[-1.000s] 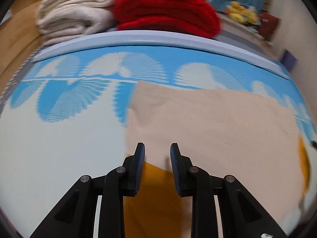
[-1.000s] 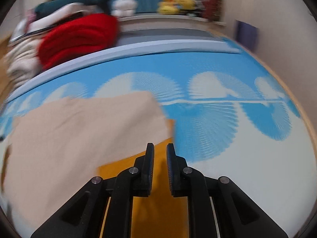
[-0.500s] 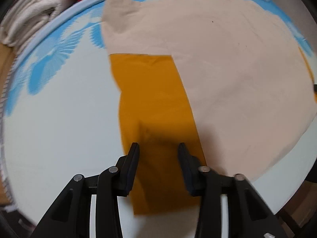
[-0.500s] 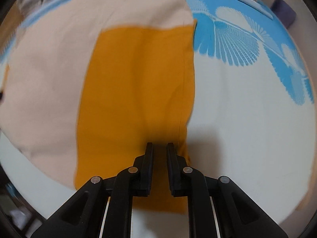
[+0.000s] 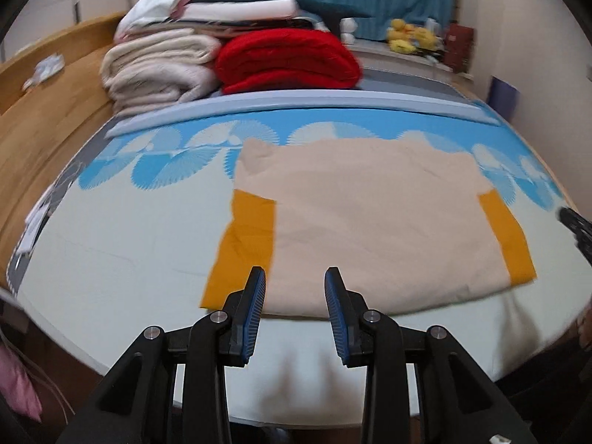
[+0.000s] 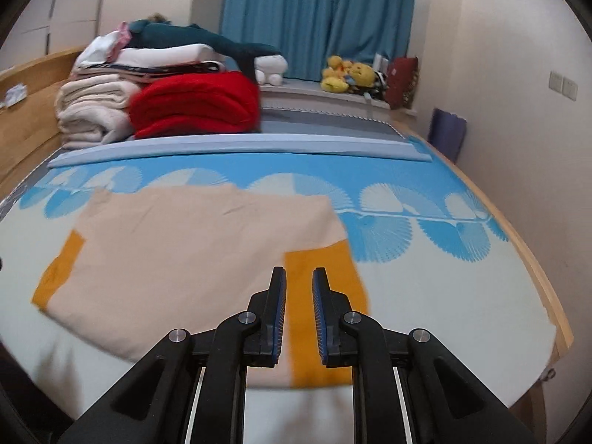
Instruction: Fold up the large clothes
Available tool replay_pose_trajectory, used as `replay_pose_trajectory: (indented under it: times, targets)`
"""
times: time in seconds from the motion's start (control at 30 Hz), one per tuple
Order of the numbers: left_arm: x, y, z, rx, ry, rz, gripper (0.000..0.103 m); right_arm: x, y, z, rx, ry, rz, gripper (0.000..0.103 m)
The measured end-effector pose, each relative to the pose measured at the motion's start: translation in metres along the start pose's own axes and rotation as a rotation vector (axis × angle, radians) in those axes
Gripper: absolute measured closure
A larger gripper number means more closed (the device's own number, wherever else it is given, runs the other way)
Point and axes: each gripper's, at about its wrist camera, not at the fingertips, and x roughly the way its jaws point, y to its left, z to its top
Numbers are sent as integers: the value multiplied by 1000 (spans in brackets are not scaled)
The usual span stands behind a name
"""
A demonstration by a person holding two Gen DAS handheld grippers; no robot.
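folded beige garment with mustard-orange side panels (image 5: 373, 222) flat on blue-and-white patterned bed sheet (image 5: 111, 259), frame centre | left gripper (image 5: 295, 292) jaws wide apart, empty, at garment's near hem | right gripper (image 6: 299, 296) jaws slightly apart, empty, above right orange panel (image 6: 325, 296)

Home bedroom: big bed (image 6: 425, 296) w/ wooden frame, folded blankets (image 6: 166, 107) stacked at bed's far end, plush toys (image 6: 346, 74) and curtains (image 6: 318, 18) beyond bed.
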Motion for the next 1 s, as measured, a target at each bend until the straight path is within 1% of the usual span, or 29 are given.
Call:
replay_pose_trajectory:
  times: [0.03, 0.1, 0.17, 0.23, 0.33, 0.4, 0.47, 0.53, 0.6, 0.63, 0.7, 0.77, 0.8, 0.87, 0.9, 0.97, 1.0]
  targets:
    - [0, -2, -6, 27, -10, -7, 72, -6, 9, -5, 3, 2, 15, 87]
    - [13, -5, -16, 73, -8, -22, 73, -4, 28, -16, 1, 26, 51, 87]
    - [28, -5, -28, 95, 23, -16, 79, 9, 42, -28, -33, 73, 52, 87]
    - [44, -3, -35, 76, 43, -35, 79, 22, 60, -35, -52, 106, 73, 87]
    - [70, 6, -46, 16, 75, -75, 79, 54, 87, -47, -129, 171, 89, 87]
    - [95, 11, -50, -28, 155, -88, 79, 72, 103, -55, -167, 200, 95, 87]
    - [103, 16, -49, -61, 168, -125, 79, 80, 119, -59, -182, 209, 97, 87]
    - [111, 21, -50, -58, 172, -156, 79, 91, 131, -60, -192, 211, 98, 87]
    - [119, 28, -55, -50, 198, -168, 79, 105, 139, -62, -207, 220, 90, 87]
    - [122, 33, -56, -58, 213, -173, 79, 111, 141, -63, -216, 231, 87, 87]
    - [129, 41, -58, -92, 241, -195, 78, 131, 144, -72, -246, 296, 95, 87]
    - [135, 46, -58, -134, 266, -206, 70, 145, 147, -79, -283, 362, 86, 87]
    - [138, 49, -59, -158, 276, -208, 68, 148, 147, -81, -287, 372, 80, 87]
    - [142, 54, -62, -222, 297, -224, 59, 148, 143, -78, -250, 382, 87, 87]
    - [143, 57, -63, -251, 306, -239, 57, 146, 140, -75, -220, 376, 89, 87]
    - [145, 63, -67, -329, 336, -281, 46, 138, 134, -71, -177, 336, 78, 87]
    - [146, 66, -70, -360, 347, -297, 44, 135, 132, -70, -167, 319, 77, 87]
